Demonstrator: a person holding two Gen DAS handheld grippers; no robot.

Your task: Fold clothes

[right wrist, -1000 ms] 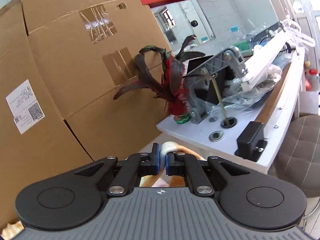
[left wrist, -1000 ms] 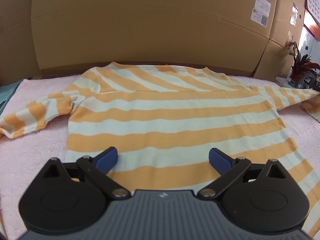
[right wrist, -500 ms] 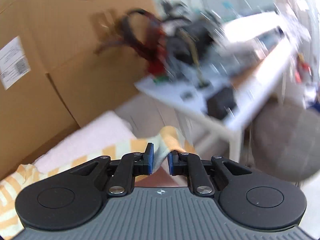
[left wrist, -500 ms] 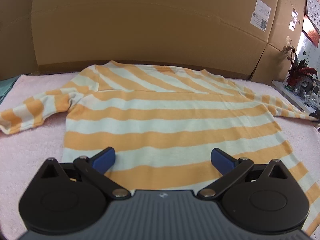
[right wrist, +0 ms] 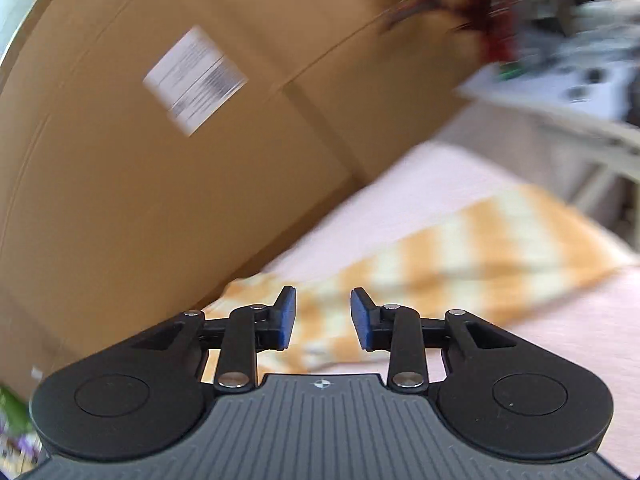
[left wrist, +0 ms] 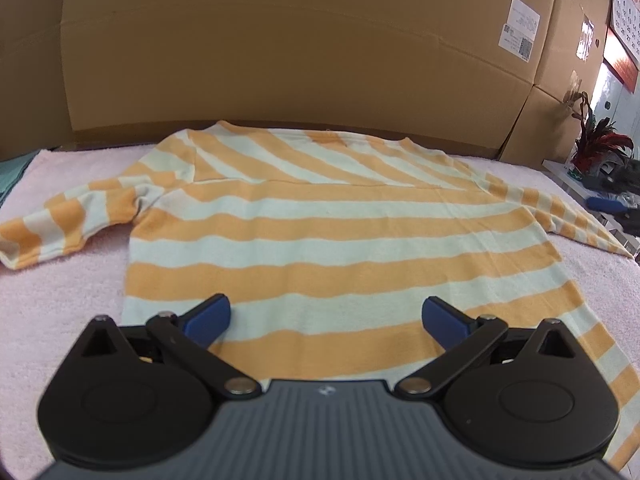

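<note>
Change: the right gripper [right wrist: 323,318] has let go of the sleeve [right wrist: 460,256] and swung back toward the cardboard wall [right wrist: 160,184]; the sleeve now lies flat.
Garment: orange-and-white striped knit sweater [left wrist: 336,232], spread on the pink towelling bench cover [left wrist: 48,292] for folding, ahead of both grippers.
Right gripper: jaws opening, nothing pinched; sleeve beyond the tips, pointing shallowly down.
Left gripper [left wrist: 326,316]: jaws wide apart, empty, angled down over the hem [left wrist: 320,350].

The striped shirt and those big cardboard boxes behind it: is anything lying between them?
Nothing: in the left wrist view the striped shirt has its collar almost at the foot of the cardboard boxes, with only a bare strip of pink towel beside it.
</note>
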